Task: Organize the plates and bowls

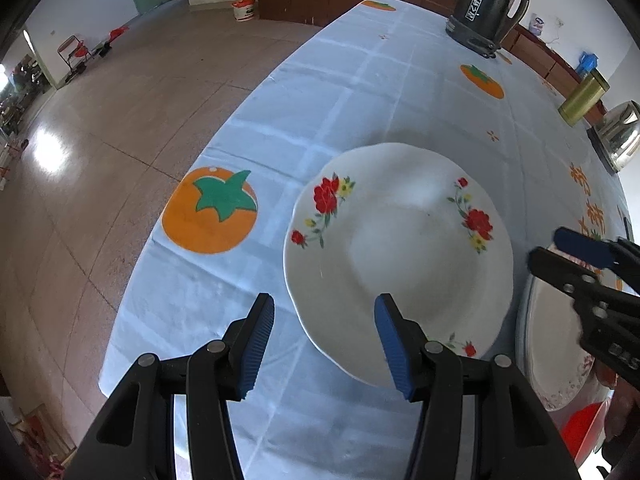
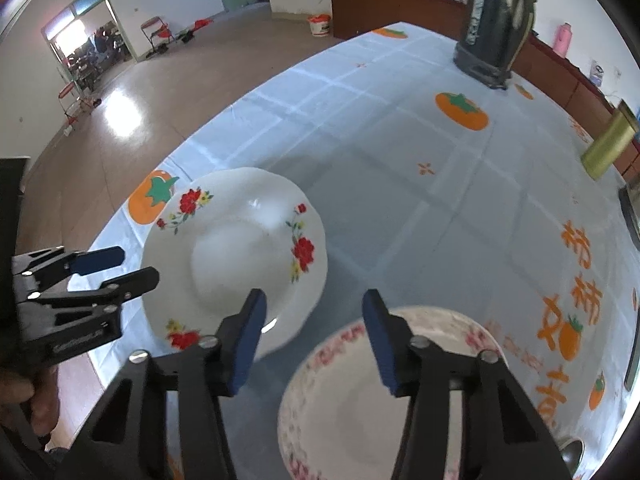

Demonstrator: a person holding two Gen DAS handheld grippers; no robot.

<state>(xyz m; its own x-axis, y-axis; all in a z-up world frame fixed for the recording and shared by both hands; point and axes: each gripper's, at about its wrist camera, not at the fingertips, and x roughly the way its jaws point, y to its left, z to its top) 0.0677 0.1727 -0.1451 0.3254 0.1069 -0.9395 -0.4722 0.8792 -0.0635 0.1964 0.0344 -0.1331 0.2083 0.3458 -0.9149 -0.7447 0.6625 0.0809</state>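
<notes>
Left wrist view looks steeply down on a desk (image 1: 360, 92) covered with a pale blue cloth printed with orange persimmons. The left tongs (image 1: 324, 344) stand wide apart with nothing clamped between them; the near rim of a white plate with red flowers (image 1: 400, 248) lies between the two blue pads, the right pad over the plate and the left pad over bare cloth. Whether either pad touches the rim is hard to tell from this angle. At the right edge of this view the right tongs (image 1: 560, 256) reach in above a second dish, a white bowl with a pink floral rim (image 1: 540, 344), which sits just beside the plate.

From the right wrist view, the right tongs (image 2: 314, 340) are parted and hold nothing. Their right pad hangs over the far rim of the pink-rimmed bowl (image 2: 344, 412), their left pad over the near edge of the flowered plate (image 2: 240, 256). The left tongs (image 2: 120, 268) show at the left edge, beside that plate, with a hand (image 2: 24, 396) partly visible below them.

Farther back on the desk stands a dark kettle (image 1: 492, 4), and toward the right edge a gold tin (image 1: 582, 100) and a shiny metal pot (image 1: 620, 132).
</notes>
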